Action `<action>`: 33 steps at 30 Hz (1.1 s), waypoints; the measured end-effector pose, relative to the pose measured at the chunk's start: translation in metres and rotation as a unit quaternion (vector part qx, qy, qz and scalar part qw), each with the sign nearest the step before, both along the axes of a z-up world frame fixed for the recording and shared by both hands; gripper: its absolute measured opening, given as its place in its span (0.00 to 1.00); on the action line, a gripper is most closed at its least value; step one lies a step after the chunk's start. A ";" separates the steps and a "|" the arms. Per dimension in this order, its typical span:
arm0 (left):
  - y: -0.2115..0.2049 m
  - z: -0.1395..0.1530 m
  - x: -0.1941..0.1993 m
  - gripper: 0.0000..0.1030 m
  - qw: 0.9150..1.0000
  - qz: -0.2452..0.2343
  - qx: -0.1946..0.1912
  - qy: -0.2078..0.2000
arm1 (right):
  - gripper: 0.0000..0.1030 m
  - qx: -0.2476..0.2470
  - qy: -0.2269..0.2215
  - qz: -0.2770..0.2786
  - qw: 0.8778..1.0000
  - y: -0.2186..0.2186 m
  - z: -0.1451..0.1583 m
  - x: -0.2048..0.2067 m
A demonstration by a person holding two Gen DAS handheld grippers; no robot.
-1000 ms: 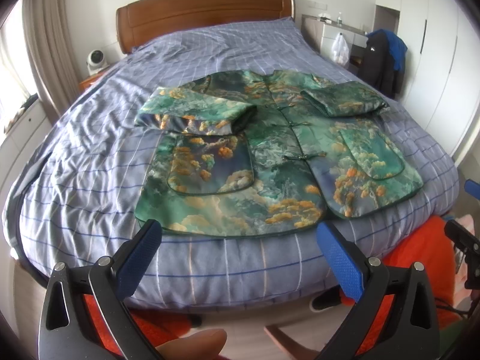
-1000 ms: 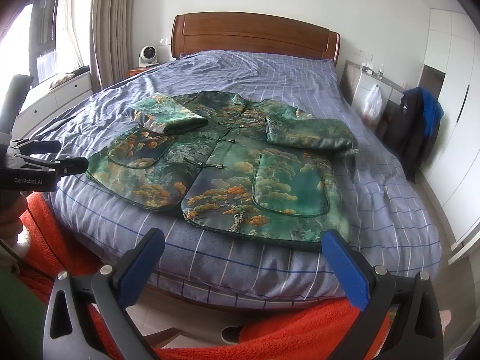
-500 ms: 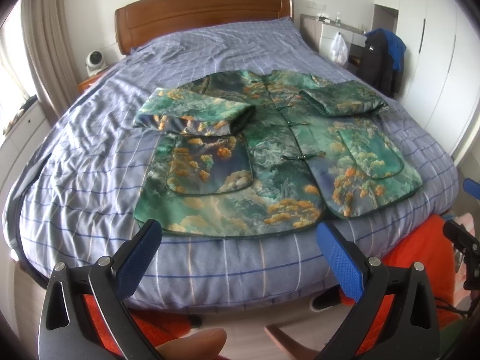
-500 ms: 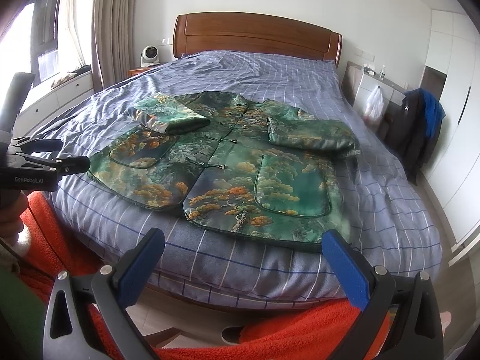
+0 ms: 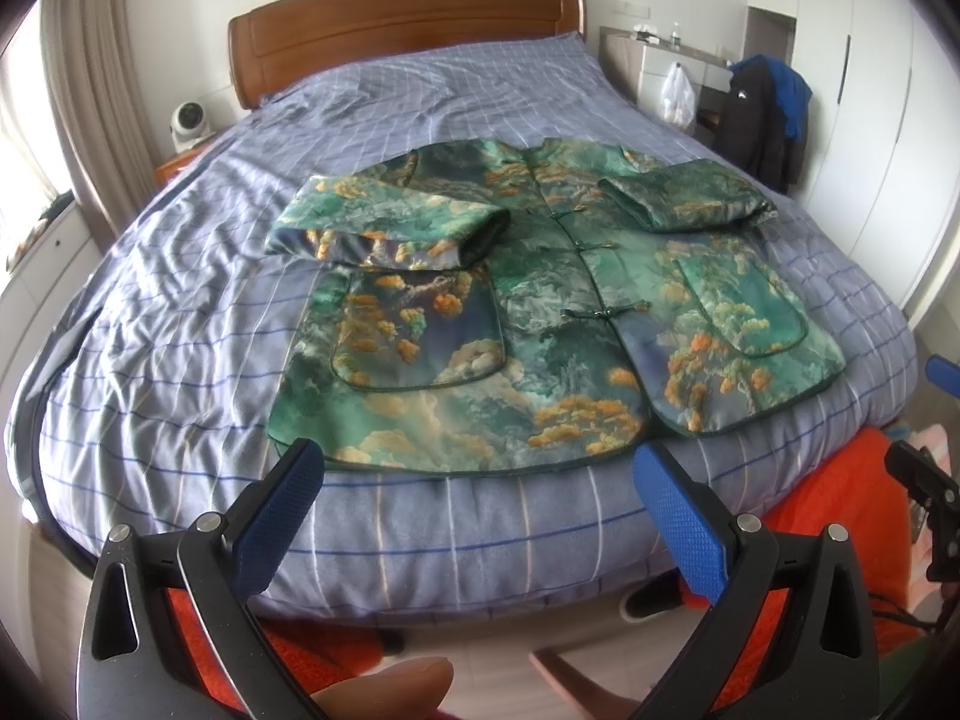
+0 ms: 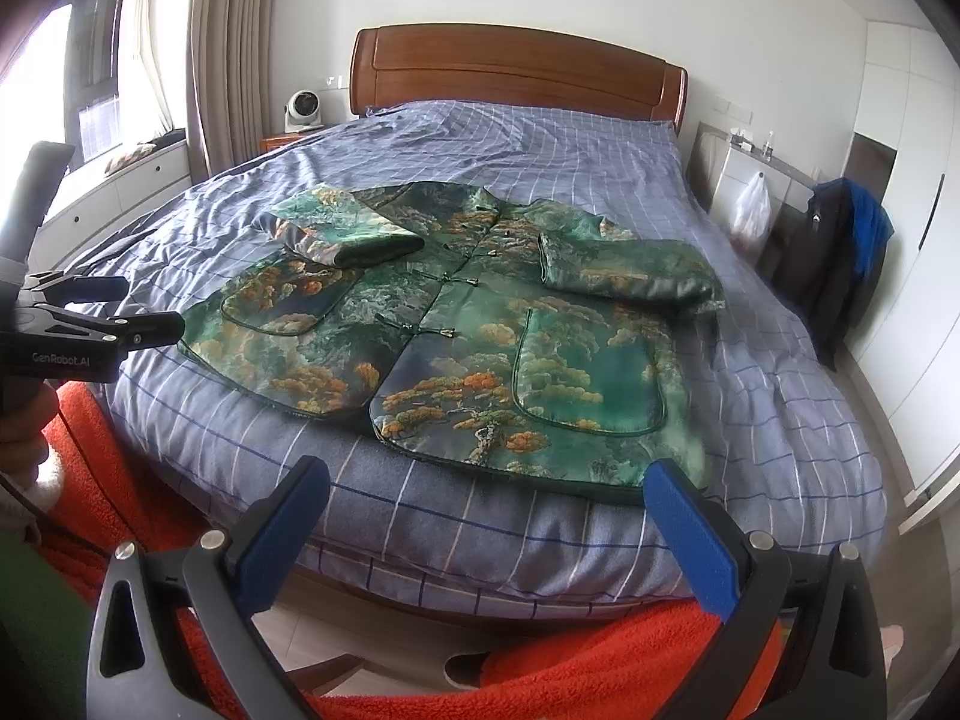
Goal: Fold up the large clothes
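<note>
A green jacket [image 5: 540, 324] with an orange and blue cloud print lies flat on the bed, front up, hem toward me. It also shows in the right wrist view [image 6: 456, 324]. Both sleeves are folded in across the chest: the left sleeve [image 5: 390, 228] and the right sleeve [image 5: 690, 198]. My left gripper [image 5: 474, 480] is open and empty, just short of the hem near the bed's front edge. My right gripper [image 6: 486, 492] is open and empty, below the hem's right part.
The bed has a purple checked cover [image 5: 180, 312] and a wooden headboard [image 5: 408, 18]. A white fan [image 5: 189, 123] stands on a nightstand at the left. A dark coat [image 5: 762, 114] hangs by the white wardrobe [image 5: 870, 120] at the right. An orange fleece [image 6: 600, 660] lies below the grippers.
Both grippers have drifted very slightly; the jacket has not moved. Both stay open.
</note>
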State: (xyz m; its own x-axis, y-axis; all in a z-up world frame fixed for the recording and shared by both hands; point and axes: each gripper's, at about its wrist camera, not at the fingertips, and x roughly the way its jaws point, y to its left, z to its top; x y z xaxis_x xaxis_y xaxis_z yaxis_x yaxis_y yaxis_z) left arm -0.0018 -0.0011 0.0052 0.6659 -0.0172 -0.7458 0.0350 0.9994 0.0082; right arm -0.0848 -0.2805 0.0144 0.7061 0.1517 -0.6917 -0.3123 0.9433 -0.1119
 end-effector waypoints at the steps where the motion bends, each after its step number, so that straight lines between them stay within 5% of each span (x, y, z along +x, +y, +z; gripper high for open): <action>1: 0.000 0.000 0.000 1.00 1.000 0.000 0.000 0.000 | 1.00 0.000 0.000 0.000 1.000 0.000 0.000 0.000; 33: -0.002 0.001 0.000 1.00 1.000 0.000 0.002 -0.001 | 1.00 0.001 0.002 0.000 1.000 0.002 -0.001 0.000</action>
State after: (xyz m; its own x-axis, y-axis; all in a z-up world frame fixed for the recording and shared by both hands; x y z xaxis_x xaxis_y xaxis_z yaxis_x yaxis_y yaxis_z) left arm -0.0015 -0.0030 0.0063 0.6667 -0.0146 -0.7452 0.0348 0.9993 0.0115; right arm -0.0851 -0.2789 0.0138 0.7034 0.1530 -0.6941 -0.3125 0.9437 -0.1086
